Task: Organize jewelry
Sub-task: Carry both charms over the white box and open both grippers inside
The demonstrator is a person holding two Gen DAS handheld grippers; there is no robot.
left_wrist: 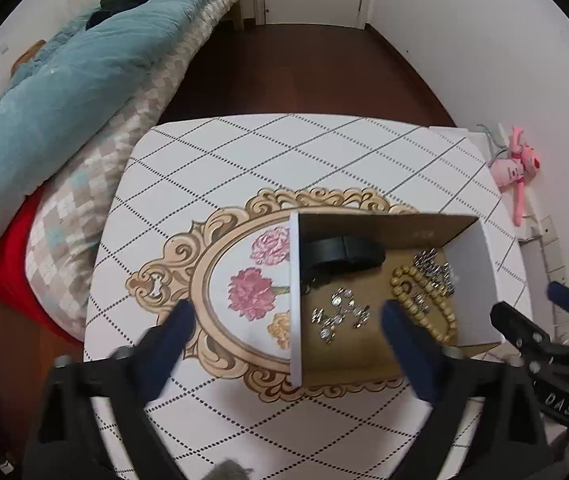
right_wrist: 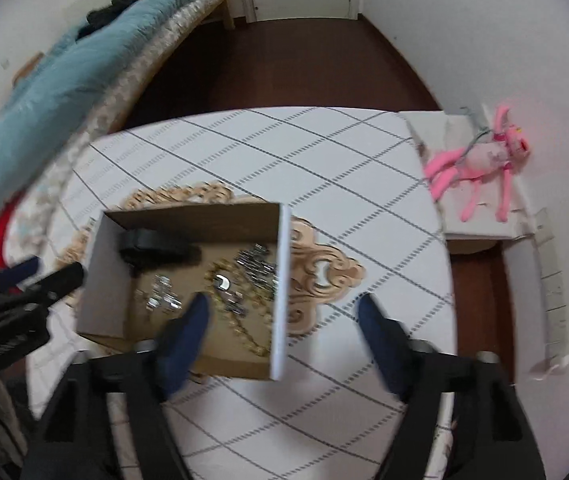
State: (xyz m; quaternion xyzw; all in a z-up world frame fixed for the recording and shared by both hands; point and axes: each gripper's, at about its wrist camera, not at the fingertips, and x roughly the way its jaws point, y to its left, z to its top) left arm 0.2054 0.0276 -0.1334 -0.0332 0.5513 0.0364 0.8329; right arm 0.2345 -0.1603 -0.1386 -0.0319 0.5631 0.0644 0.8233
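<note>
Both grippers, left [left_wrist: 286, 316] and right [right_wrist: 284, 312], gape empty; centre-frame box [left_wrist: 295, 300] wall risks snagging, spilling beaded bracelet [left_wrist: 424, 300].

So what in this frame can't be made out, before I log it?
- Right wrist view: motion blur smears the silver pieces in the cardboard box; their type is unreadable.
- Left wrist view: the box wall cuts off the black band.
- Left wrist view: right gripper cropped at the edge.
</note>
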